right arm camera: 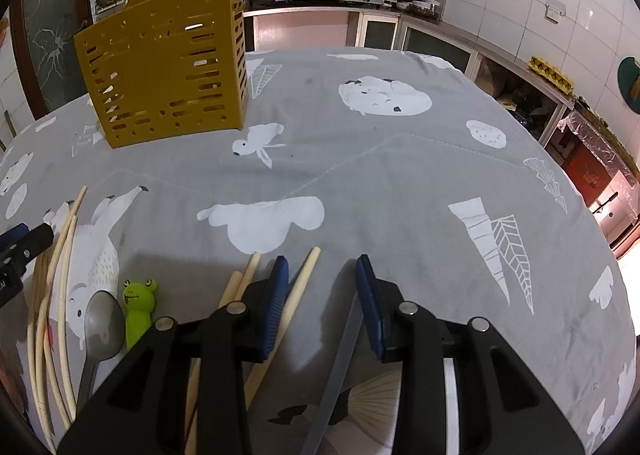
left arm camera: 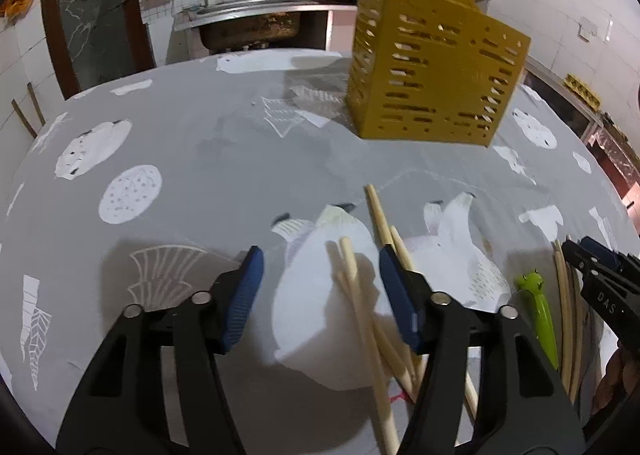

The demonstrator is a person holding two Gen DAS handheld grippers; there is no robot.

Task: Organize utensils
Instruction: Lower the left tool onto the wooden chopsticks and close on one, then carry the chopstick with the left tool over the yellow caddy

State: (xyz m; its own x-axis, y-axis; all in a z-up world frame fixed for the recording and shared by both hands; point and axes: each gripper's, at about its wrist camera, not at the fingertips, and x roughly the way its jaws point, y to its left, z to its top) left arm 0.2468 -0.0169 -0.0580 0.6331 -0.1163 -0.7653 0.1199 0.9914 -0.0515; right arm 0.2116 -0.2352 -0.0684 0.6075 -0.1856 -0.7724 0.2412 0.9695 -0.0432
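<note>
Both grippers' jaws spread over loose chopsticks (left arm camera: 362, 311); yellow slotted holder (left arm camera: 432, 75) upright, contents unseen.

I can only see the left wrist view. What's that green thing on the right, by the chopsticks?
Observer: A frog; the right wrist view shows its eyes and smile.
Visitor: Anything next to it?
Observer: A metal spoon lies right beside it.
Visitor: And the other gripper?
Observer: The right gripper is open, holding nothing, with a chopstick and a flat grey strip lying between its fingers.
</note>
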